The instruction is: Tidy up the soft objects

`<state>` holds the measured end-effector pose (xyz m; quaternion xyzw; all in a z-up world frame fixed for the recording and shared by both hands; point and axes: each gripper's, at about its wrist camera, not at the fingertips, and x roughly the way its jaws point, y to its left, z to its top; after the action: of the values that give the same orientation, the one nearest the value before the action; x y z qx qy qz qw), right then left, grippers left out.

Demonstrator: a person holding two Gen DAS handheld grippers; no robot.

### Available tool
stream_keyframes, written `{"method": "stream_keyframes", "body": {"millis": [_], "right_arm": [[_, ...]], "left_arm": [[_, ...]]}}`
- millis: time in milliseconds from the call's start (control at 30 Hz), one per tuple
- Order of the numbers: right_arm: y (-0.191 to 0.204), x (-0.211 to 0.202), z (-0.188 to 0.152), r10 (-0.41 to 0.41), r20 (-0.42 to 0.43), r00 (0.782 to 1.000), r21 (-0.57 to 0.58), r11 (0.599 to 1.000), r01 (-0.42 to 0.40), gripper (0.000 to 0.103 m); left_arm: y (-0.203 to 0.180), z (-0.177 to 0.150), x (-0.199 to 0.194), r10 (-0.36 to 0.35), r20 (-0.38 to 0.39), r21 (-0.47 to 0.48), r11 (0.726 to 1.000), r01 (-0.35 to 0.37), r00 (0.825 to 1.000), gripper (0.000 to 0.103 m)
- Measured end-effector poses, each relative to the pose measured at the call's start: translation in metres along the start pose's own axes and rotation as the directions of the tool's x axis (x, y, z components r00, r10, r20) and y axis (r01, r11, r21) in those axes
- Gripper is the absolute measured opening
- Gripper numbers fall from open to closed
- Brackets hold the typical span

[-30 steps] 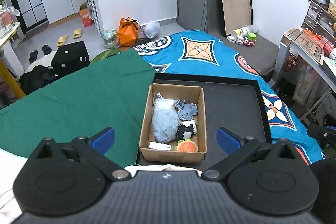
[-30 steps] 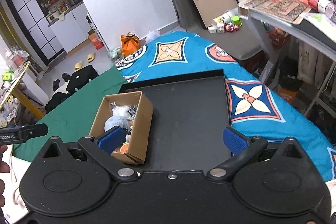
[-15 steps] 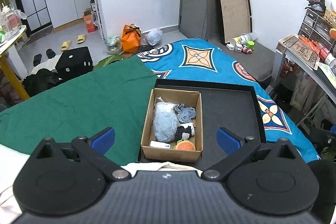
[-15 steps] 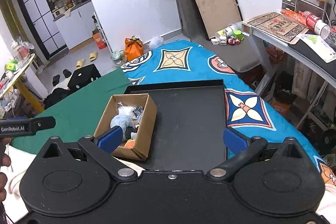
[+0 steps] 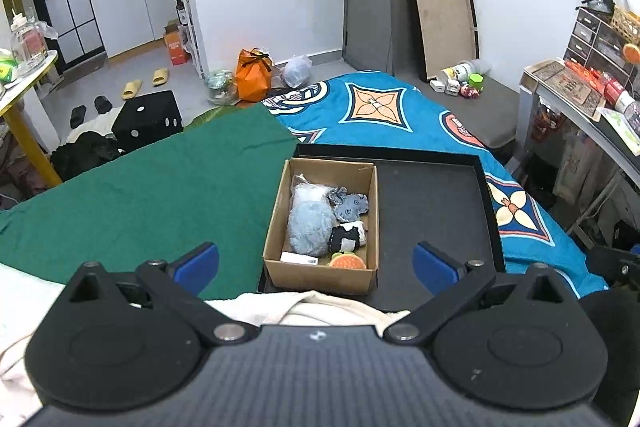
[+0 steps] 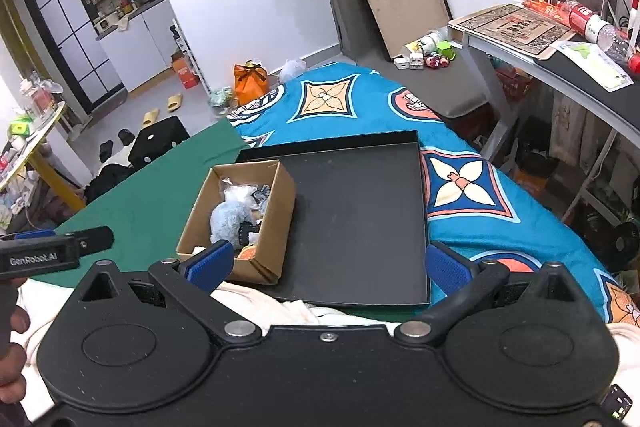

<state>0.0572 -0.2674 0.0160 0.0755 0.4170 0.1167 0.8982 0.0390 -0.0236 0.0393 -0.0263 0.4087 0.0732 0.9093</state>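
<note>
Cardboard box (image 5: 320,269) in black tray (image 5: 436,211) on the bed holds soft toys; fluffy blue plush (image 5: 310,227) looks light, squashy, best pinched mid-body. Left gripper (image 5: 316,263) and right gripper (image 6: 326,265) both spread wide, empty.

Green cloth (image 5: 152,187) covers the surface at 9 to 10 o'clock; blue patterned blanket (image 5: 384,111) spreads from 12 to 3 o'clock. Floor at 11 o'clock: orange bag (image 5: 253,75), black cube with white dots (image 5: 147,119) beside it, yellow slippers (image 5: 146,83) farther back. Large brown-lined tray (image 5: 442,27) leans upright against the wall at 1 o'clock, small bottles and toys (image 5: 460,83) at its foot. Cluttered desk (image 6: 560,47) at 2 o'clock. Yellow-legged round table (image 5: 24,95) at far 9 o'clock.
</note>
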Motion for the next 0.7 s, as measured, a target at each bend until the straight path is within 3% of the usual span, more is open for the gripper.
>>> {"method": "stream_keyframes", "body": {"millis": [700], "right_arm": [[0.0052, -0.0011, 0.0001, 0.004, -0.003, 1.0, -0.014, 1.0, -0.004, 0.103]], "left_arm": [[-0.0076, 0.0024, -0.0024, -0.03, -0.014, 0.024, 0.999, 0.03, 0.999, 0.102]]}}
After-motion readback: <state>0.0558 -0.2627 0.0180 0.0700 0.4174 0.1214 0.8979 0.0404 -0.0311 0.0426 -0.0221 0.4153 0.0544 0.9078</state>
